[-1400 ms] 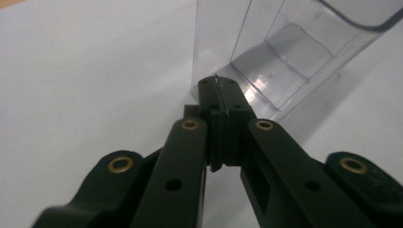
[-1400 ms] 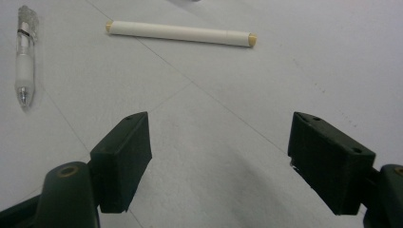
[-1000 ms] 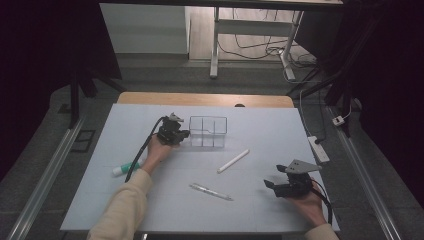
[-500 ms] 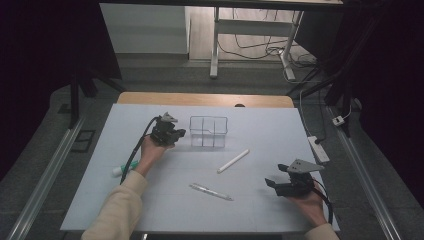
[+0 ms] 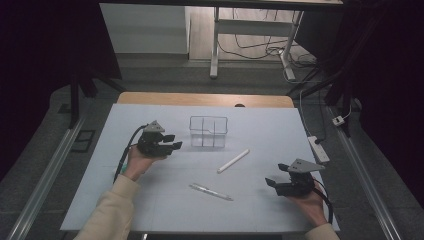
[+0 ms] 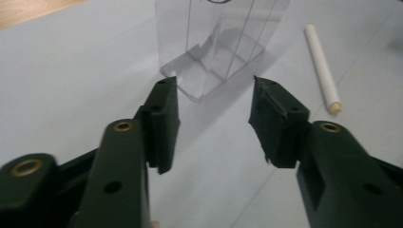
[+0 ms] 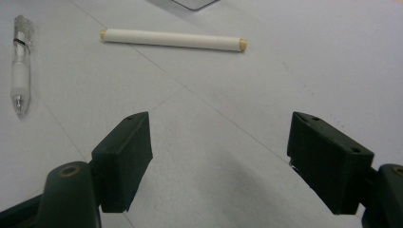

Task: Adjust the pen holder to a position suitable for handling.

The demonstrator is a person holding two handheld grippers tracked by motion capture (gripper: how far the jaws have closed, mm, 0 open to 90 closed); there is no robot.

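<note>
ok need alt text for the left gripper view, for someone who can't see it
The left gripper, its two black jaws open with nothing between them, points at a clear plastic organizer standing upright on a pale table. A white pen lies on the table right of the organizer, apart from it.

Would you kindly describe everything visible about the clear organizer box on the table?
The clear organizer box looks like transparent plastic, with thin inner walls dividing it into compartments. It stands upright on the pale table, toward the far side, and nothing shows inside it. The left claw is open and points at it without touching. A white pen lies apart nearby.
</note>
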